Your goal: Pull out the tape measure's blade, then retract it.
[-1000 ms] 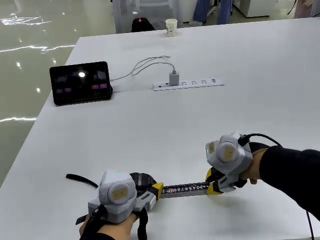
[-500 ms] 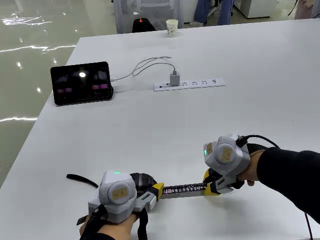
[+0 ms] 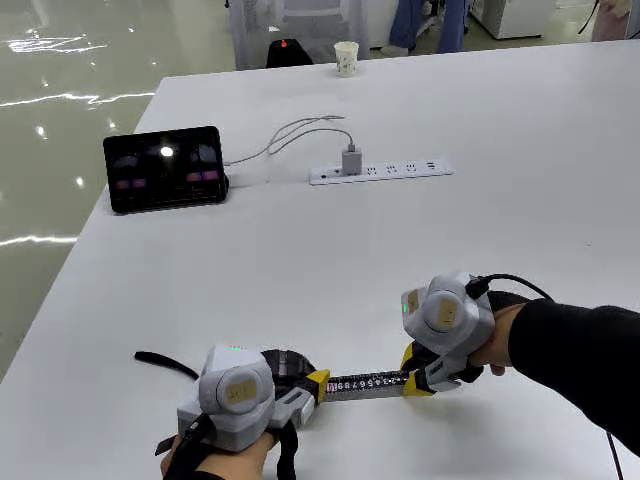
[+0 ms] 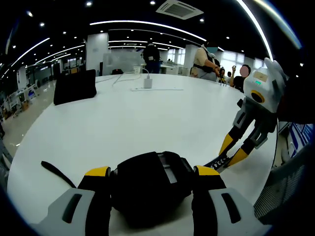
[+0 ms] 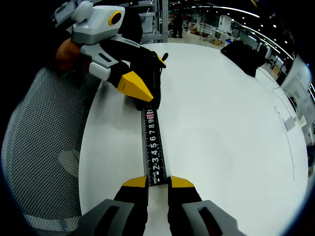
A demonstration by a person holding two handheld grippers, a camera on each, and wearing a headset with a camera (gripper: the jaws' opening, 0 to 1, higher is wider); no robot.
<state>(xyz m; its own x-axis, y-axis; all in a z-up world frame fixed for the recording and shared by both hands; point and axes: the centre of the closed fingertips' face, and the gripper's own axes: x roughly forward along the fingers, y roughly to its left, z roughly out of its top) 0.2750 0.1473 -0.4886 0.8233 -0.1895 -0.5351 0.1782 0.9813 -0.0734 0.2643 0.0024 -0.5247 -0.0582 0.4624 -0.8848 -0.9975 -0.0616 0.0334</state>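
1. The left hand (image 3: 215, 462) sits low at the near edge of the white table (image 3: 300, 260). It grips the left gripper (image 3: 303, 388), whose jaws reach forward and to the right.
2. The right hand (image 3: 500, 340) comes in from the right in a dark sleeve (image 3: 585, 355). It tips the right gripper (image 3: 412, 378) down and leftward, facing the other gripper.
3. The left gripper is clamped on the tape measure (image 4: 150, 189), with a yellow-tipped jaw pressed to each side of its case.
4. The right gripper is pinched shut on the free end of the blade (image 5: 151, 147), just past the lowest numerals.
5. The tape measure rests on the table near the front edge, between the two grippers. Its thin black strap (image 3: 165, 362) trails off to the left on the tabletop.
6. The case is rounded, black and matt. The blade is a narrow flat dark strip with pale numerals face up and a red mark near the case.
7. Both grippers have smooth grey-white shells and wedge-shaped yellow jaw tips.
8. The blade's long axis runs straight from the case on the left to the right gripper, roughly along the near table edge. Only a short length is drawn out.
9. Farther back lie a dark tablet (image 3: 165, 167) and a white power strip (image 3: 385, 171) with a charger (image 3: 350, 159). A paper cup (image 3: 346, 56) stands at the far edge.
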